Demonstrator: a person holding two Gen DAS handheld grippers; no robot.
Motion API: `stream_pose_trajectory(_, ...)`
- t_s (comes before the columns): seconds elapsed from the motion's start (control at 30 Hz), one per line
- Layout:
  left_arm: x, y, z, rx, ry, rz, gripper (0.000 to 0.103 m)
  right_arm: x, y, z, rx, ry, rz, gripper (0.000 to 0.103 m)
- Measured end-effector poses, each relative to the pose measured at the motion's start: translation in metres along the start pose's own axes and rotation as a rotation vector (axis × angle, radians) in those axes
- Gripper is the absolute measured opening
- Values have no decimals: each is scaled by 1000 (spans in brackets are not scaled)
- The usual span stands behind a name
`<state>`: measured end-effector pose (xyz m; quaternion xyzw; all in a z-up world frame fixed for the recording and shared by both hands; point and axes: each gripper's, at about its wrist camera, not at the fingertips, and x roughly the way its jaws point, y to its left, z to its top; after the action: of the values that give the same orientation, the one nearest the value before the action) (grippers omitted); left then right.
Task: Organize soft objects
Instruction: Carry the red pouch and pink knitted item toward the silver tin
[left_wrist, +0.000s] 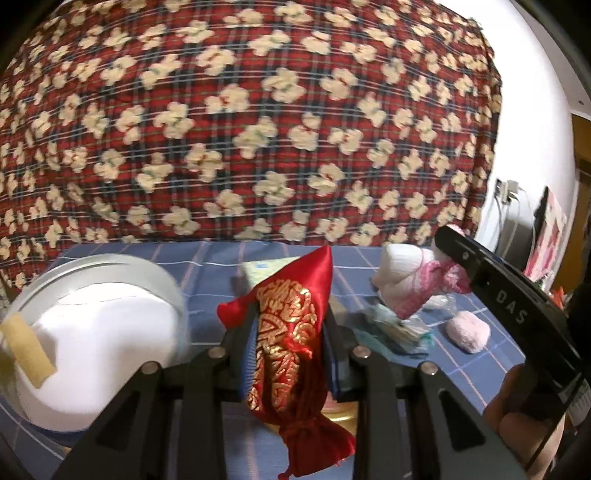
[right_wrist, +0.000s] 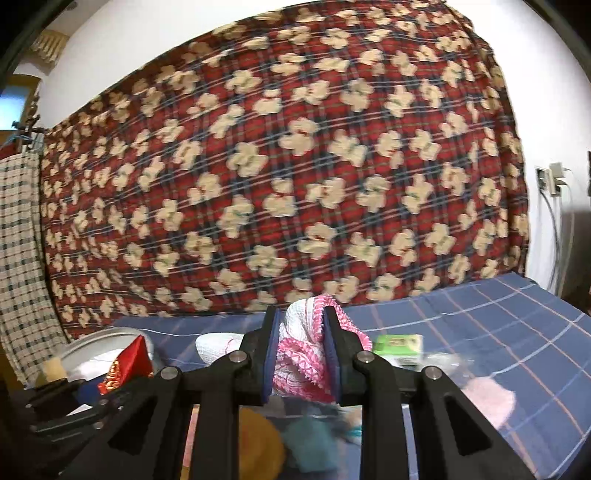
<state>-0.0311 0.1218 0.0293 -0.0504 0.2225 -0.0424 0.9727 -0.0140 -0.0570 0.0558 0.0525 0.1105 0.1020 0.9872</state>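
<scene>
Behind everything hangs a red plaid blanket (left_wrist: 258, 122) printed with cream flowers, and below it lies a blue checked sheet (right_wrist: 498, 325) that serves as the work surface. White wall shows to the right, with a plugged-in socket (right_wrist: 550, 181) and trailing cables.

From the left wrist view, the left gripper (left_wrist: 288, 354) is clamped on a red satin pouch (left_wrist: 291, 332) with gold embroidery; the pouch stands up between the jaws, its tied drawstring end hanging down toward the camera. To the left sits a round metal tin (left_wrist: 162, 280) with something white inside it and a strip of beige tape (left_wrist: 27, 350) at its near edge. A pale green packet (left_wrist: 266, 267) lies just behind the pouch.

The right gripper (right_wrist: 301, 354) is closed on a white cloth with pink crochet trim (right_wrist: 299, 347), which bunches up between the blue-lined jaws. In the left wrist view this same cloth hangs from the right gripper's tips, lifted above the sheet. Below it lie a fluffy pink pad (left_wrist: 467, 330) and a crumpled teal item in clear plastic (left_wrist: 391, 328). Through the right wrist camera, a green box (right_wrist: 397, 345) rests on the sheet just beyond the jaws, and a blurred yellow lump (right_wrist: 258, 446) sits beneath the gripper.
</scene>
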Motion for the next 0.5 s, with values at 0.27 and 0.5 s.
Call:
stream_pose_trajectory(0.27, -9, 54, 2, -52, -19, 102, 29, 15, 60, -1, -13, 5, 112, 26)
stream_pose_trajectory(0.5, -15, 109, -1, -135, -12, 208, 29, 32, 116, -9, -43, 34, 204, 26)
